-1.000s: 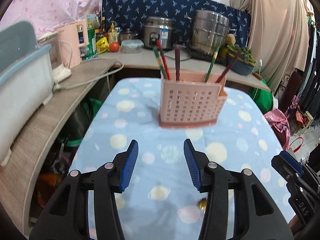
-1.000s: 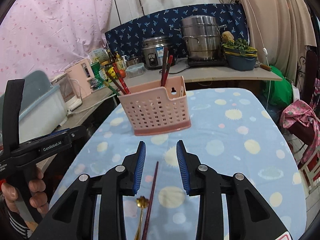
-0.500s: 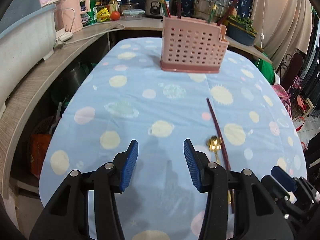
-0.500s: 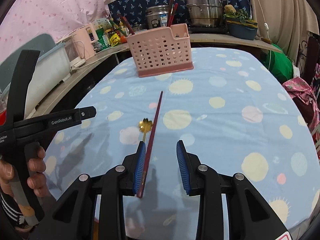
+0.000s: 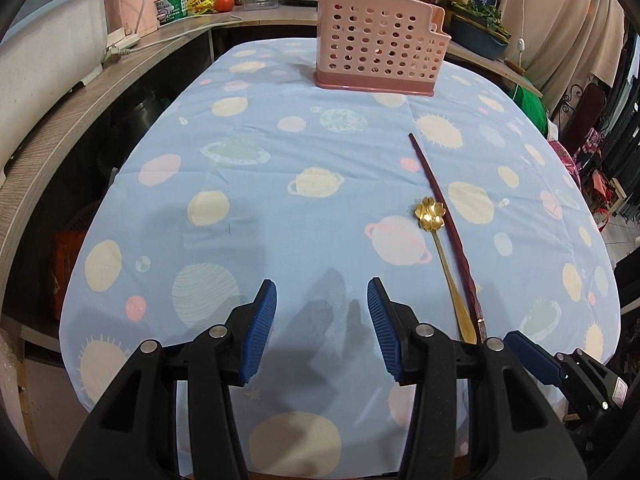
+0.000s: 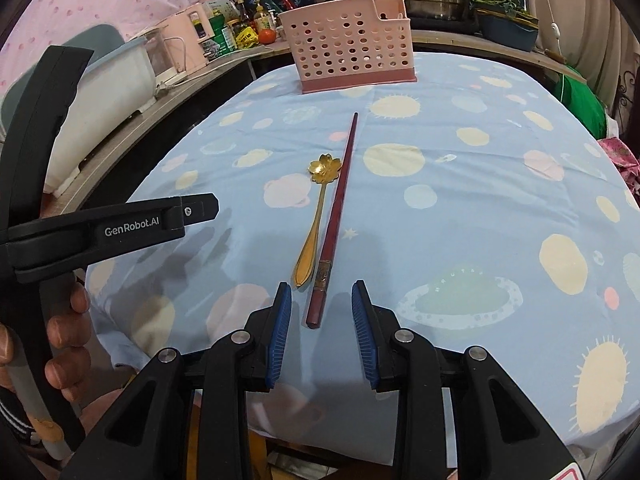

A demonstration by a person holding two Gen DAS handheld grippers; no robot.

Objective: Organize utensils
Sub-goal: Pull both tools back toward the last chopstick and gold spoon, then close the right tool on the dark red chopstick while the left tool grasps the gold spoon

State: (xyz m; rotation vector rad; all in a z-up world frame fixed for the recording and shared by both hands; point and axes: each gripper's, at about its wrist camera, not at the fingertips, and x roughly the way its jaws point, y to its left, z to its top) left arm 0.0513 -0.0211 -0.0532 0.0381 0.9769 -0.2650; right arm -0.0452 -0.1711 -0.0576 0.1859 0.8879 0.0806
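We see one dark red chopstick (image 6: 338, 207) and one gold flower-bowled spoon (image 6: 316, 208) lying side by side on the planet-print tablecloth (image 6: 460, 208), at 12 o'clock from our right gripper (image 6: 320, 324). One pink perforated holder (image 6: 350, 60) stands far at 12, several sticks poking out. Both our left gripper (image 5: 322, 332) and right gripper are spread wide, grasping nothing.

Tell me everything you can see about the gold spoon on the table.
The gold spoon looks like shiny gold-coloured metal, with a flower-shaped bowl and a slim handle that widens to a leaf-like end. It lies flat on the blue planet-print tablecloth, bowl toward the pink basket, close alongside the dark red chopstick; whether they touch is unclear. The right gripper is open just short of its handle; nothing grips it.
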